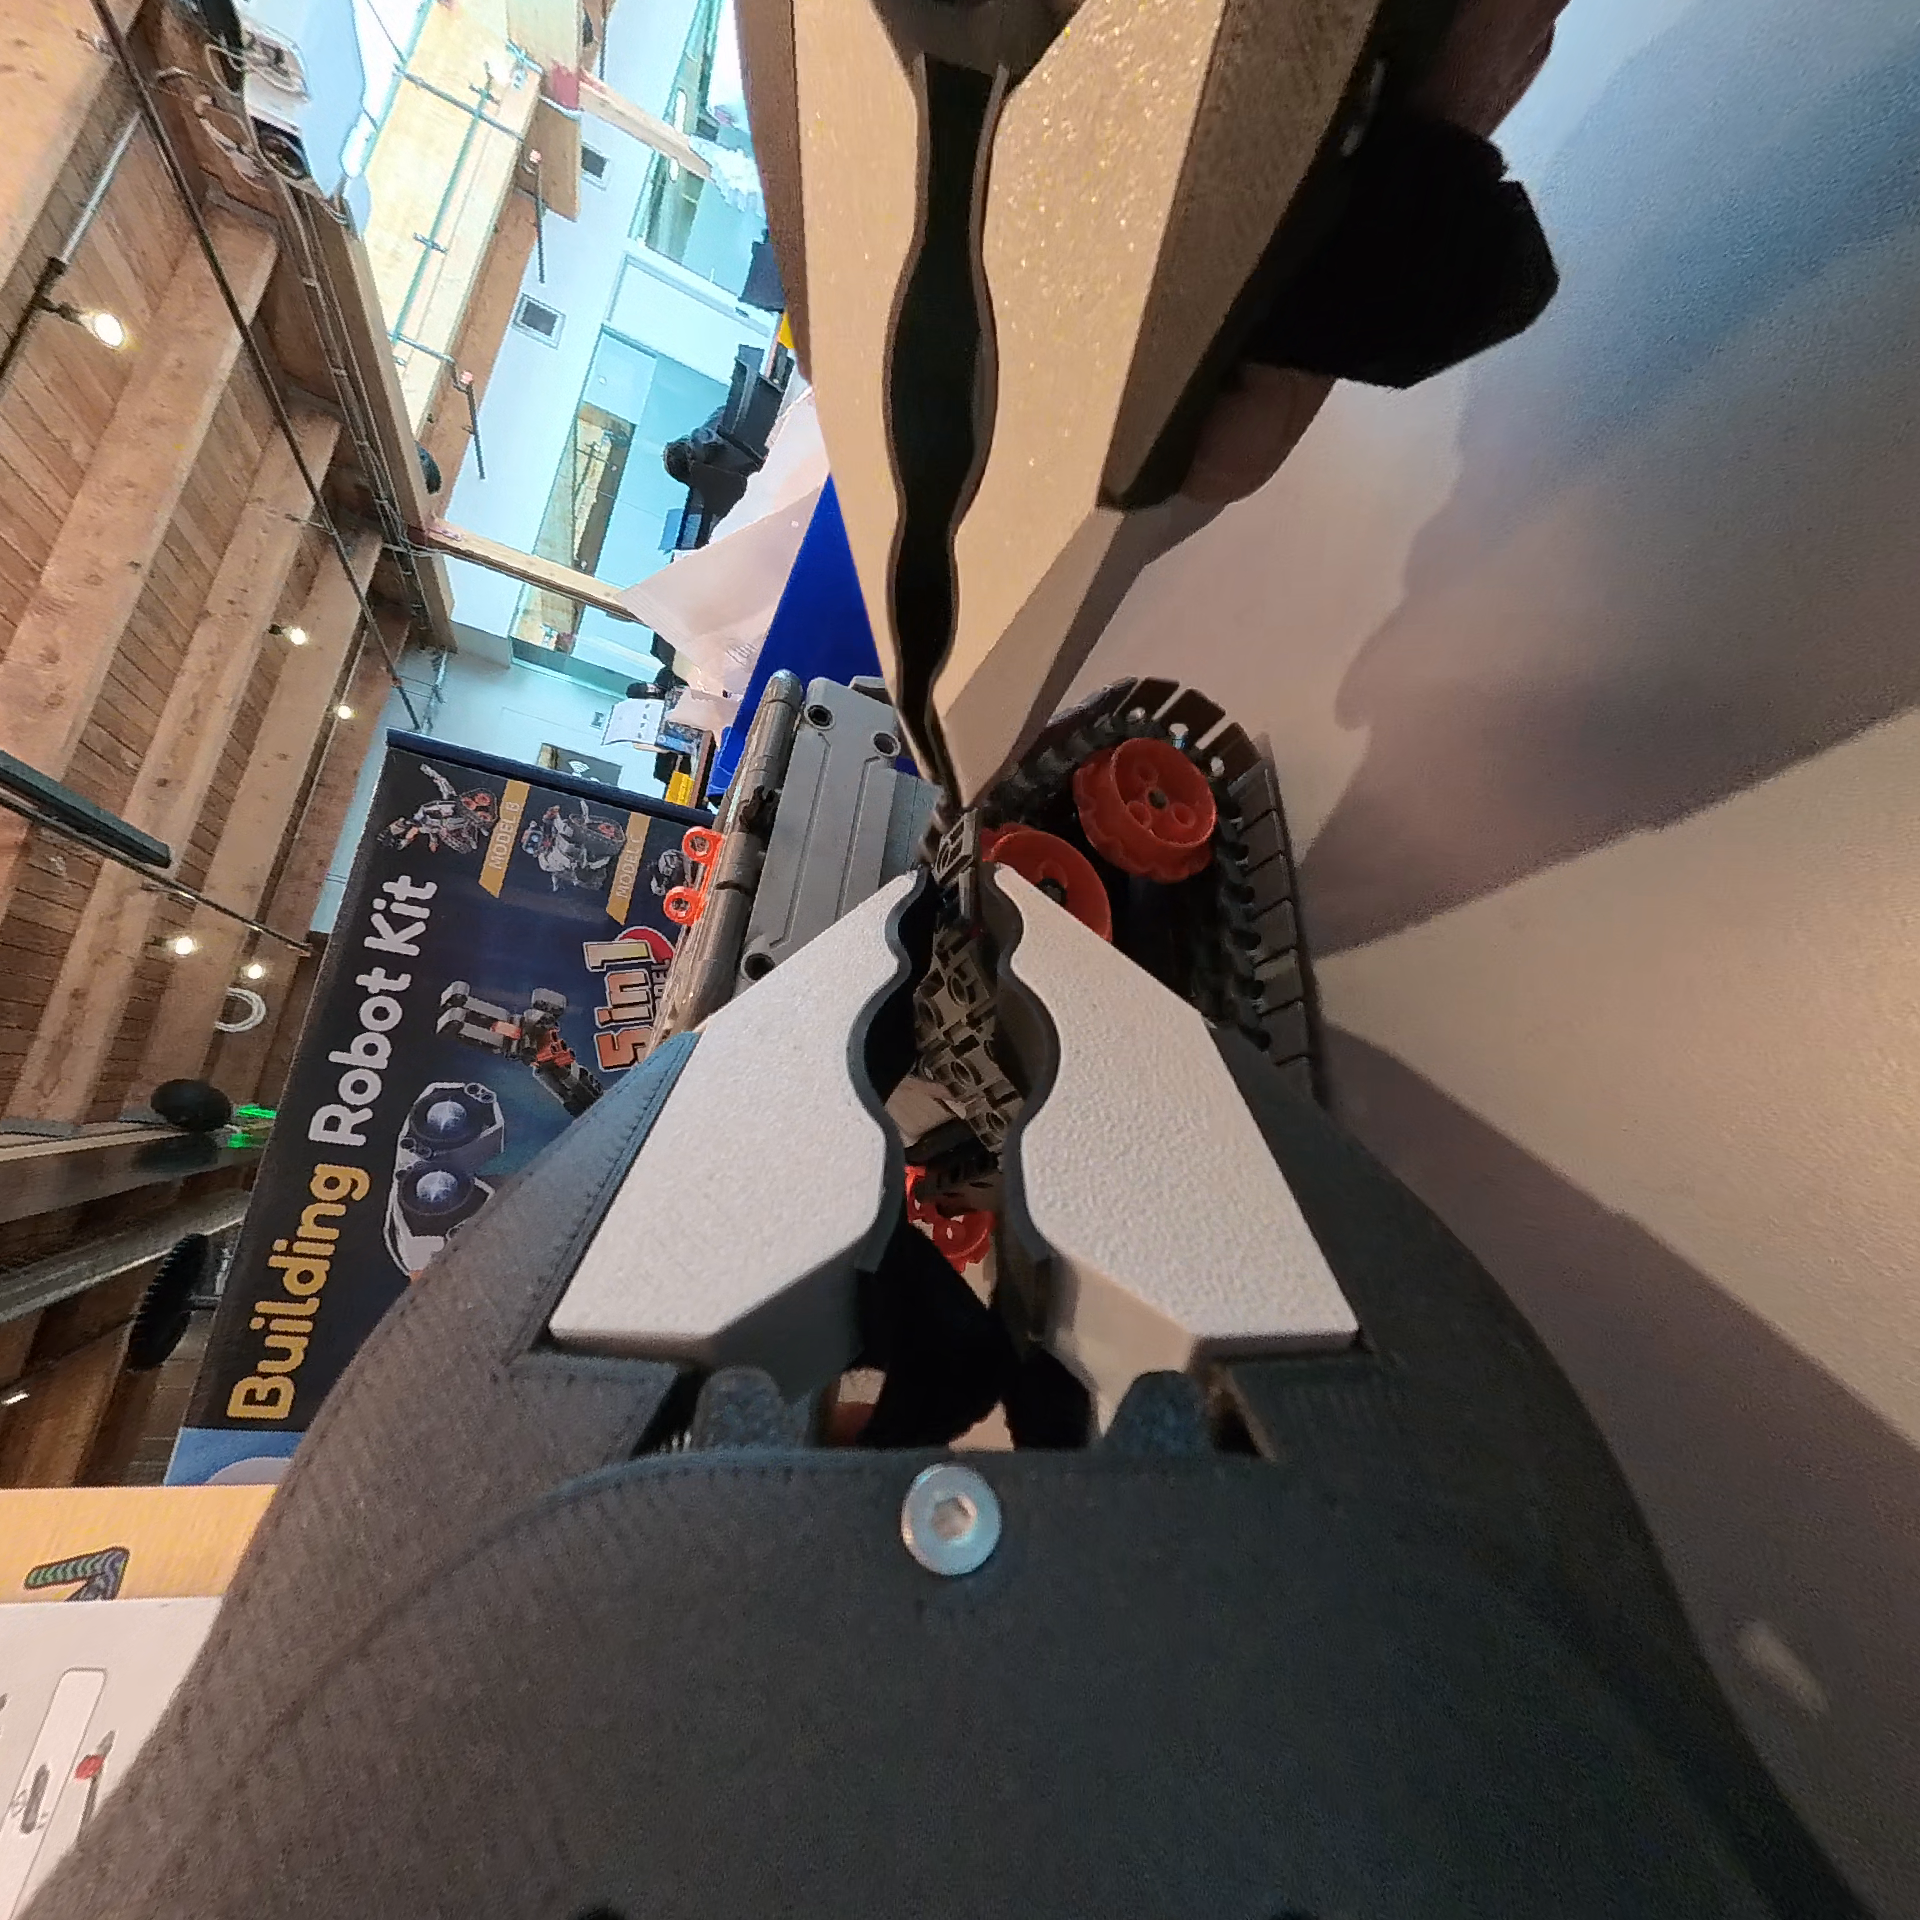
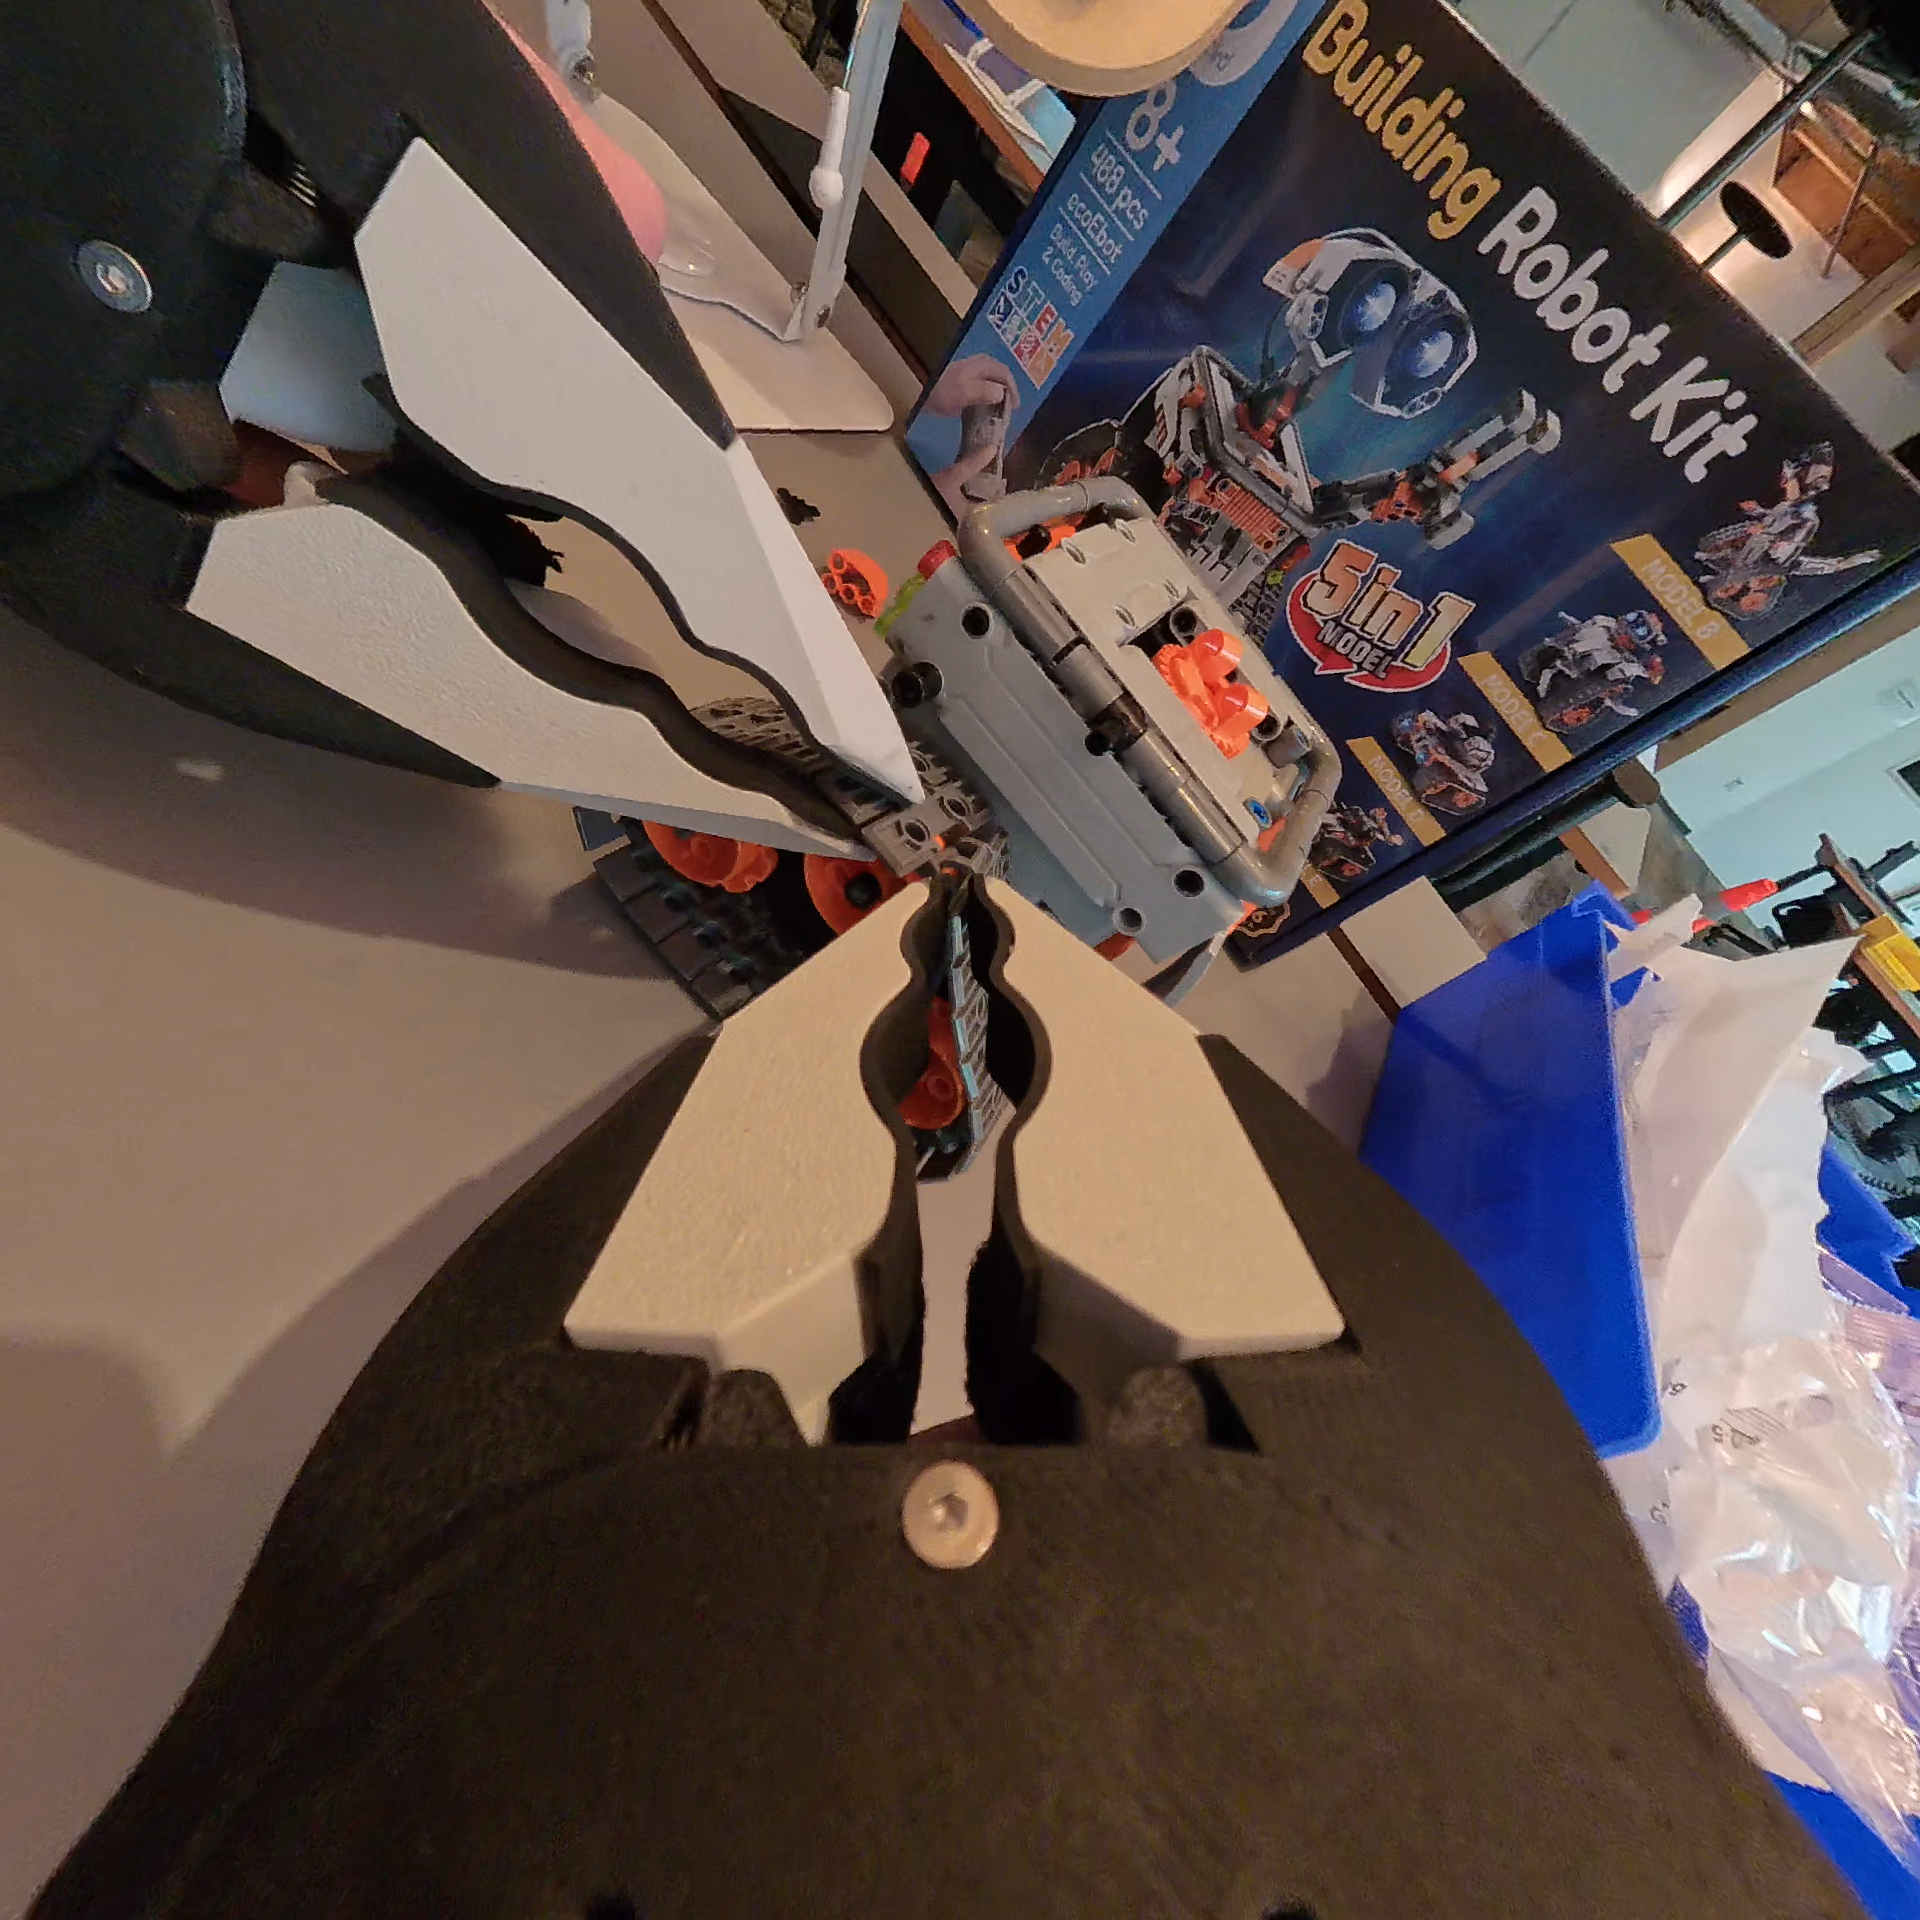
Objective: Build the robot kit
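A tracked toy model rests on the table, with a grey box body (image 2: 1091,717), a black track (image 1: 1252,883) and orange wheels (image 1: 1143,805). My left gripper (image 1: 958,883) is shut on a grey studded beam (image 1: 966,1029) at the model's side. It also shows in the right wrist view (image 2: 894,821), coming in from the upper left. My right gripper (image 2: 956,894) is shut on a thin grey beam piece (image 2: 971,997) beside an orange wheel (image 2: 930,1091). In the left wrist view it (image 1: 951,795) comes down from the top, tip to tip with my left gripper.
A dark blue kit box (image 2: 1507,416) stands just behind the model. A blue bin (image 2: 1507,1143) with clear plastic bags (image 2: 1766,1351) is to the right. A loose orange part (image 2: 854,580) and a white lamp base (image 2: 810,384) lie on the grey table (image 2: 208,1039). An instruction sheet (image 1: 62,1714) lies nearby. The tips of both grippers are at nearly the same place.
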Demonstrator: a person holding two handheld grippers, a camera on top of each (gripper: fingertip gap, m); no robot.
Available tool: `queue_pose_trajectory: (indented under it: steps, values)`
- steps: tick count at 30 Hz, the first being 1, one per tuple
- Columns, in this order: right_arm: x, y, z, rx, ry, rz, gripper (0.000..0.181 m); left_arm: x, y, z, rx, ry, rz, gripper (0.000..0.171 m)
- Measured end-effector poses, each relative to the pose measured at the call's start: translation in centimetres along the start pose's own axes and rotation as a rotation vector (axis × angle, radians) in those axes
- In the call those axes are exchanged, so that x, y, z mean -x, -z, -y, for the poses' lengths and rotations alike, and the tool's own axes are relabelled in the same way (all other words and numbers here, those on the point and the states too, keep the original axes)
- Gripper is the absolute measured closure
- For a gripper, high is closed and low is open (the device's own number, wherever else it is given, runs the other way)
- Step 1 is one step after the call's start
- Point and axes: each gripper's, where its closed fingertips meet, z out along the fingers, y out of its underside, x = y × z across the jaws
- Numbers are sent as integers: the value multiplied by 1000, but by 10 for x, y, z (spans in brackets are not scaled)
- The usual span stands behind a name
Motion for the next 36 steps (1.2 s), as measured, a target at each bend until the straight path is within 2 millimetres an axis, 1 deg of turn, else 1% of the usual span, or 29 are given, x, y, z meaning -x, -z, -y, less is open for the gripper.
queue_pose_trajectory:
  steps: [5, 13, 21, 23, 26, 29, 36]
  values:
    - [2, -1, 1, -9, -32, 4, 181, 0, 0, 0, 0, -1, 4, 165]
    - [2, -2, 1, 22, -61, 20, 181, 0, -1, 0, -6, -20, 20, 166]
    - [5, -3, 0, 20, 53, 32, 181, -1, 0, 1, -33, 5, 23, 166]
    - [5, -3, 0, 3, 29, 61, 180, -1, 0, 1, -37, 2, 22, 166]
    - [8, -3, 0, -6, -13, 116, 178, 1, 0, 0, -42, 45, 15, 166]
    - [8, -5, 1, -2, 2, 115, 178, 2, 0, -1, -42, 52, 10, 166]
    - [7, -6, 1, -27, -28, 110, 178, 2, -1, -1, -51, 53, 11, 166]
